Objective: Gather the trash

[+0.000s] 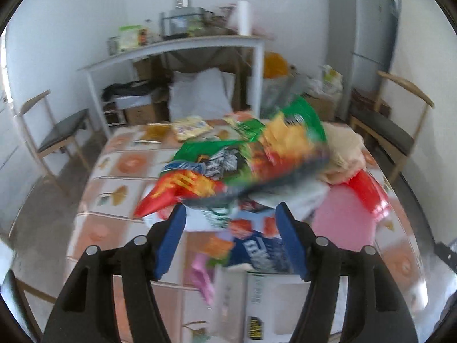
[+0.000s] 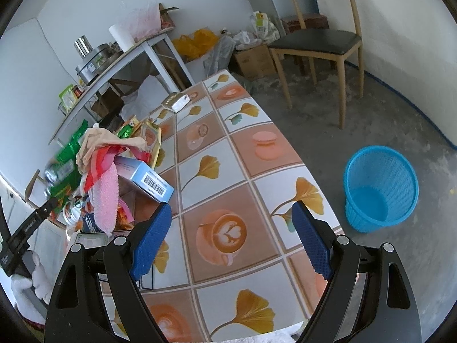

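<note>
Left gripper (image 1: 230, 214): jaws partly apart, blue pads spread; wrappers lie between and just ahead of them, but the blur hides whether either pad presses on anything.
Trash pile (image 1: 242, 157): straight ahead of the left gripper, heaped on the patterned table (image 1: 114, 200).
Red-and-green snack bag (image 1: 200, 177): just beyond the left gripper's tips, its red end toward the left-hand finger.
Blue-and-white wrapper (image 1: 254, 245): lying low between the left gripper's two pads.
Pink cloth (image 1: 340, 223): just outside its right-hand finger.
Right gripper (image 2: 231, 223): jaws wide apart, nothing between them but bare tabletop.
Pale blue barcoded box (image 2: 148, 178): just ahead of the right gripper's left-hand fingertip, not touching it, at the near edge of the pile.
Blue basket (image 2: 382, 188): on the floor off the table's edge, ahead and to the right of the right gripper's right-hand finger, well apart from the pile.
</note>
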### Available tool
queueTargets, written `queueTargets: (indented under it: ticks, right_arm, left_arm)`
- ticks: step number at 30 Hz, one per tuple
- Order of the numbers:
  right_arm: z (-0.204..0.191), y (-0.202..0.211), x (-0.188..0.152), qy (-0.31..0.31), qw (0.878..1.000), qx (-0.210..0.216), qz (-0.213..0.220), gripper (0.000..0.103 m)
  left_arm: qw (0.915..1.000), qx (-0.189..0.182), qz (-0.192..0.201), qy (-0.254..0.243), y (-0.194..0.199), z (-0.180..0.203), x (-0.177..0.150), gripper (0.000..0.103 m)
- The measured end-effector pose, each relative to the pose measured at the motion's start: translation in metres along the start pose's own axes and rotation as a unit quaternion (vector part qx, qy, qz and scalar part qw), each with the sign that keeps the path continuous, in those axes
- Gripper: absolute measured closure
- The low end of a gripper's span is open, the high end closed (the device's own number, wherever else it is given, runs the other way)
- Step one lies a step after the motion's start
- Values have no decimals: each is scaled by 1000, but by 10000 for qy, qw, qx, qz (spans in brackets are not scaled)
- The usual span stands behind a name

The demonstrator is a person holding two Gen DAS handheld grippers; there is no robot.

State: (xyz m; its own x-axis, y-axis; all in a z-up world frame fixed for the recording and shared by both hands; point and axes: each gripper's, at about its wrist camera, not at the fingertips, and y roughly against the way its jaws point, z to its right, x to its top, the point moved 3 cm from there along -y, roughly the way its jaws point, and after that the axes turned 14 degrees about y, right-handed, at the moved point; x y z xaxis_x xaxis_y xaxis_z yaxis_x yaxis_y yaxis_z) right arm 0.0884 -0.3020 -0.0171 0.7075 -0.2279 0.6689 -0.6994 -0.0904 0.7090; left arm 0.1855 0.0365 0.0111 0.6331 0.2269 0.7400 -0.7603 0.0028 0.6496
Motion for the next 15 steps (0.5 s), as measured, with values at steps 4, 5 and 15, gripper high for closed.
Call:
queueTargets:
  ticks: [4, 5, 15]
  right_arm:
    - [-1, 0, 2, 93, 9999, 34, 59, 24]
    - [-2, 0, 4, 130, 9999, 64, 80, 25]
    - [-47, 5, 45, 774, 9907, 1007, 492, 34]
  left_arm:
    - [9982, -558, 148, 143, 20, -3, 4, 40]
    - [9970, -752, 165, 103, 26, 2, 4, 40]
    - [9786, -2024, -318, -198, 16, 70, 31, 40]
